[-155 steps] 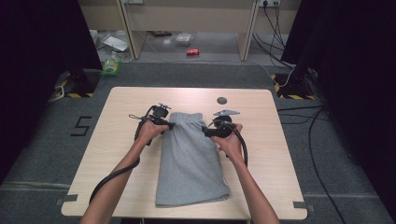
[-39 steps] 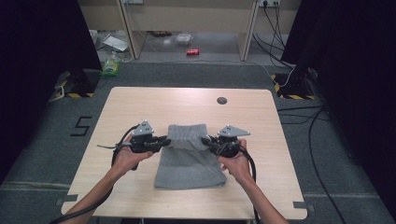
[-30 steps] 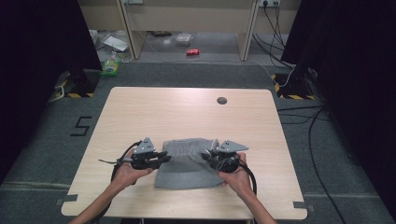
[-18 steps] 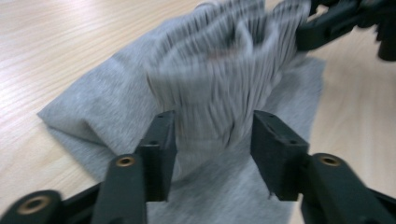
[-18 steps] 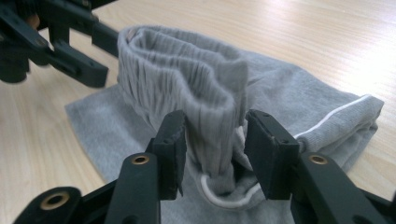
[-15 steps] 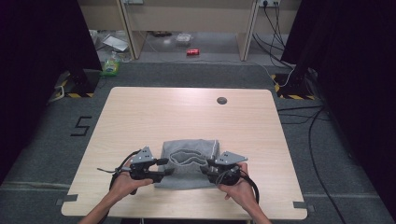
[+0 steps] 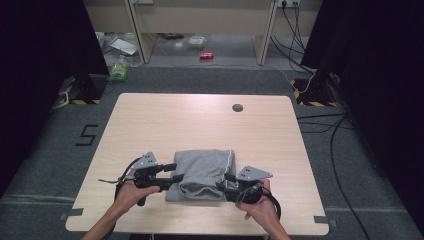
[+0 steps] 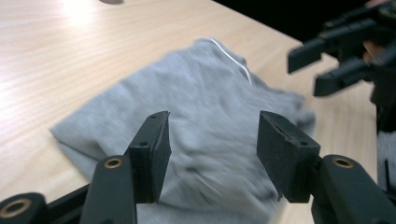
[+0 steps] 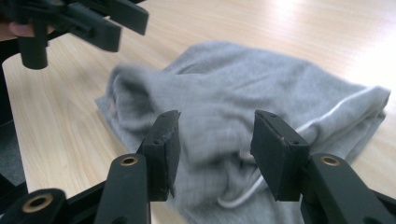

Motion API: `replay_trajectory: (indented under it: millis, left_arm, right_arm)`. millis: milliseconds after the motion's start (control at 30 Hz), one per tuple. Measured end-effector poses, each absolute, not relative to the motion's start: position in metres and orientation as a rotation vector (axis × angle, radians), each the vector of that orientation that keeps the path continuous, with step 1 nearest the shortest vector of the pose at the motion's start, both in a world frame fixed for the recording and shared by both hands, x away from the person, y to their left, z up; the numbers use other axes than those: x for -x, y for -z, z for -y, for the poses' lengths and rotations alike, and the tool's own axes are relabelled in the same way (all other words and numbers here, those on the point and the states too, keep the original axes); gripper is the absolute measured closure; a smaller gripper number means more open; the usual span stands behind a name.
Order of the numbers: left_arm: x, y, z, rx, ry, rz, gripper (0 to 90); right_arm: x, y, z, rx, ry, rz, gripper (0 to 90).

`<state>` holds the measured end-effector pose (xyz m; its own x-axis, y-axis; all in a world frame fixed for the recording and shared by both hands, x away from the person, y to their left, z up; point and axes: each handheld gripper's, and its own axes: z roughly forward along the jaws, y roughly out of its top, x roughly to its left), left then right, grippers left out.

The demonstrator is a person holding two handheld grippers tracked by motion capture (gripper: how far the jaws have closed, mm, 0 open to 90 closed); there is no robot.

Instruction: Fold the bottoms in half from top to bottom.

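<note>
On the pale wood-grain bench [image 7: 150,125], the grey garment [image 7: 202,173] now lies as a short, thick bundle near the person's edge, its far half drawn back over the near half since a moment ago, so a fold looks just finished. It is soft, matte knit with a thin white cord, rumpled at its near edge. The left hand-held gripper [image 8: 212,154] and right hand-held gripper [image 9: 212,154] flank the garment, jaws wide, holding nothing.

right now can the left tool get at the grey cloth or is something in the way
Probably yes. The left tool sits at the left edge of the folded grey cloth with its jaws open and nothing between them and the fabric. The right tool is at the opposite edge, apart from it.
</note>
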<state>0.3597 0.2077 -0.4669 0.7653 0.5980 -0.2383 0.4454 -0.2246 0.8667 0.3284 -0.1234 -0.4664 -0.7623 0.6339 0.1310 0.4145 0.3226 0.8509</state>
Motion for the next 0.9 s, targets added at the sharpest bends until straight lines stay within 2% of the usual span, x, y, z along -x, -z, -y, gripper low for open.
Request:
replay_trajectory:
  millis: [267, 500, 600, 767, 900]
  left_arm:
    - [-0.346, 0.479, -0.180, -2.005, -0.280, -0.751, 42.2]
    - [-0.317, 0.499, -0.173, -2.134, -0.438, -0.662, 43.1]
    - [-0.312, 0.507, -0.169, -2.137, -0.487, -0.648, 44.1]
    - [-0.312, 0.502, -0.166, -2.162, -0.498, -0.644, 43.9]
    - [-0.318, 0.497, -0.170, -2.126, -0.407, -0.677, 40.7]
  right_arm:
    - [-0.332, 0.472, 0.095, -0.868, -1.305, -2.430, 52.3]
    - [-0.318, 0.489, 0.084, -0.769, -1.150, -2.531, 58.4]
    - [-0.313, 0.497, 0.083, -0.753, -1.123, -2.531, 59.0]
    - [-0.313, 0.497, 0.082, -0.756, -1.122, -2.525, 57.0]
    - [-0.317, 0.491, 0.087, -0.846, -1.229, -2.495, 49.6]
